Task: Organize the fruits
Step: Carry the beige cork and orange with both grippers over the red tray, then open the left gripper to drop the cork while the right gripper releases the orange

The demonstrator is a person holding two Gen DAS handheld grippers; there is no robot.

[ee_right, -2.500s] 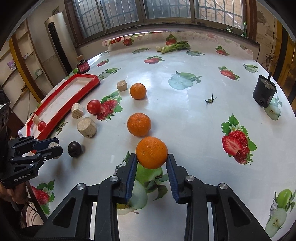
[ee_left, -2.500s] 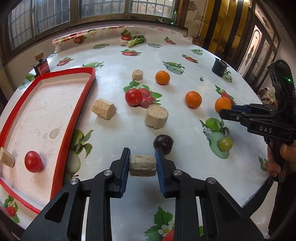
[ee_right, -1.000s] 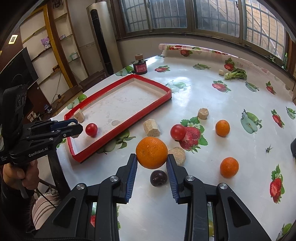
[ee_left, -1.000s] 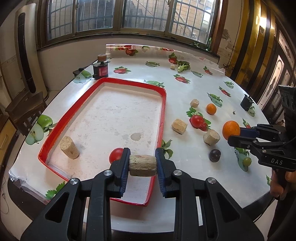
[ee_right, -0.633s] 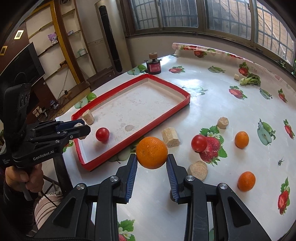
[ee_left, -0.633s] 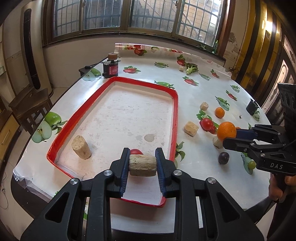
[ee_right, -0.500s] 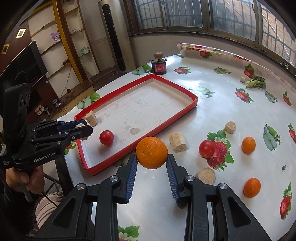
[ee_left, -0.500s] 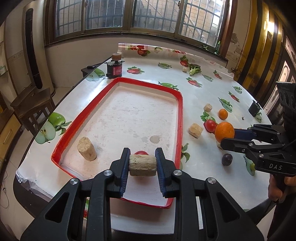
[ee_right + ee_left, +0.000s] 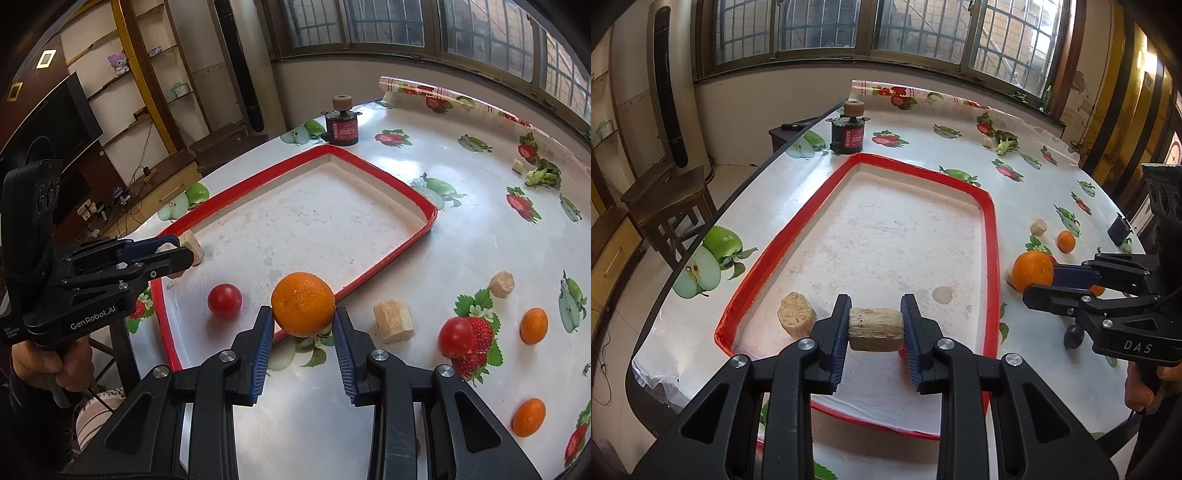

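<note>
Left gripper (image 9: 874,326) jaws clamped on a beige cork-like cylinder (image 9: 874,329) above the red tray's (image 9: 993,236) near end, right gripper (image 9: 303,334) jaws pinching an orange (image 9: 303,304) over the tray's counter-side rim.

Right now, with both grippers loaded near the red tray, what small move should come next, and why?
Probably lower the left gripper and release its beige chunk: it already hangs over the red tray, while the right gripper's orange is only at the rim.

A round table (image 9: 461,254) under a fruit-print cloth carries a red-rimmed tray (image 9: 384,177), a small black-and-red device (image 9: 341,129), tangerines (image 9: 533,325), a tomato (image 9: 457,336), beige chunks (image 9: 393,320), perhaps a plum (image 9: 1073,336).
</note>
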